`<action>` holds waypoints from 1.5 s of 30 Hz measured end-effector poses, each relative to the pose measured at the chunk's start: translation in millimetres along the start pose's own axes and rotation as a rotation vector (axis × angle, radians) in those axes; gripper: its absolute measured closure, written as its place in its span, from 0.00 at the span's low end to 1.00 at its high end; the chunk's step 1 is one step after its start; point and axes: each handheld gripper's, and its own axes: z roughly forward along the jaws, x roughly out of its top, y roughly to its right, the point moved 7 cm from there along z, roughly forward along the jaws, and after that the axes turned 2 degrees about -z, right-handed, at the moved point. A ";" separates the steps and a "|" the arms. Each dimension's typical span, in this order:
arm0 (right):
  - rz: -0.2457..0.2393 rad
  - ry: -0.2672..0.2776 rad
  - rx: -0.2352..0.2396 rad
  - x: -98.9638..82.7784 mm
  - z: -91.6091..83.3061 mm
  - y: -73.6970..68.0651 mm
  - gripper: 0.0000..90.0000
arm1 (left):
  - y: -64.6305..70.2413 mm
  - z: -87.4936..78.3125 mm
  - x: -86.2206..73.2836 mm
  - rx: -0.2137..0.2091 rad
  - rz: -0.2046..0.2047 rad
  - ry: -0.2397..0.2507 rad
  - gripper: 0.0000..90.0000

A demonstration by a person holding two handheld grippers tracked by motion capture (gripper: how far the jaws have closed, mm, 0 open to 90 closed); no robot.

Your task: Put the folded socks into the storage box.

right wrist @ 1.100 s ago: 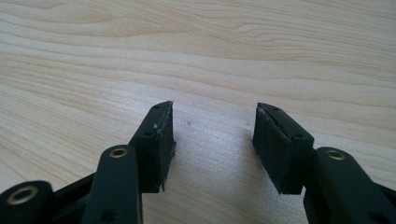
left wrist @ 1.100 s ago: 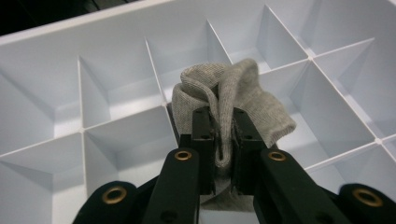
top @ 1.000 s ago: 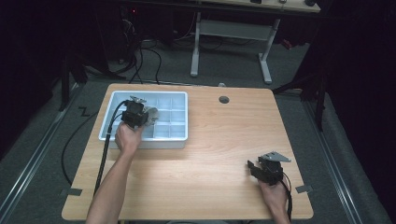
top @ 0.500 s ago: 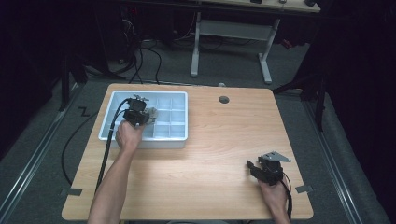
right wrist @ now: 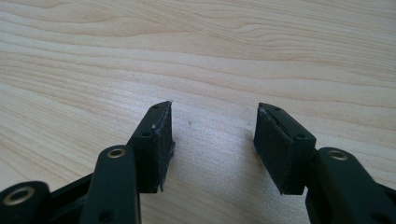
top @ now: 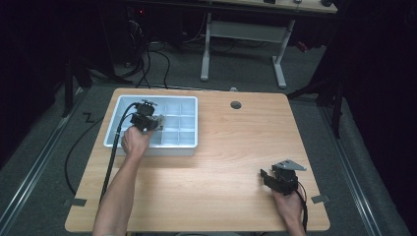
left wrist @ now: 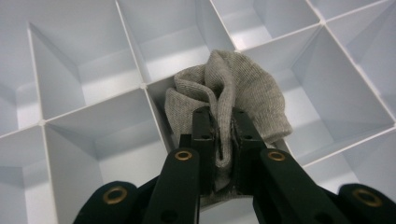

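— Grey knit sock (left wrist: pixel 233 93) is pinched tight in my left claw (left wrist: pixel 223 135), bunched just ahead of the pads, over a middle cell of the white divided tray (top: pixel 189 147).

— And further right?

— My right claw (right wrist: pixel 212 140) hangs well apart from the tray, low over the bare wooden surface (right wrist: pixel 196 56), jaws wide, nothing between them.

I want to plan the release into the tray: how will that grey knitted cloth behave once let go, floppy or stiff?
Probably floppy: the grey cloth bunches and folds where the left gripper pinches it. It looks light and thin, so it should likely slump into the white divided tray. Its knit surface suggests little slipping, and it may snag on a divider.
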 end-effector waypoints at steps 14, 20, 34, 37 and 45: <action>-0.001 0.001 0.001 0.0 0.0 -0.4 0.52 | -4.1 4.3 1.2 0.025 -0.025 -0.018 0.79; -0.001 0.000 0.002 0.0 0.0 -0.5 0.52 | 0.6 -2.6 11.1 -0.016 -0.068 0.040 0.63; -0.003 0.001 0.003 0.0 0.0 -0.6 0.52 | 1.8 3.6 8.0 0.013 -0.052 0.042 0.49; -0.004 0.001 0.003 0.0 0.0 -0.6 0.52 | 3.1 5.4 5.1 0.020 -0.034 0.031 0.50; -0.004 0.002 0.006 -0.2 -0.2 -1.0 0.52 | 2.5 11.0 -0.5 0.062 -0.004 -0.011 0.57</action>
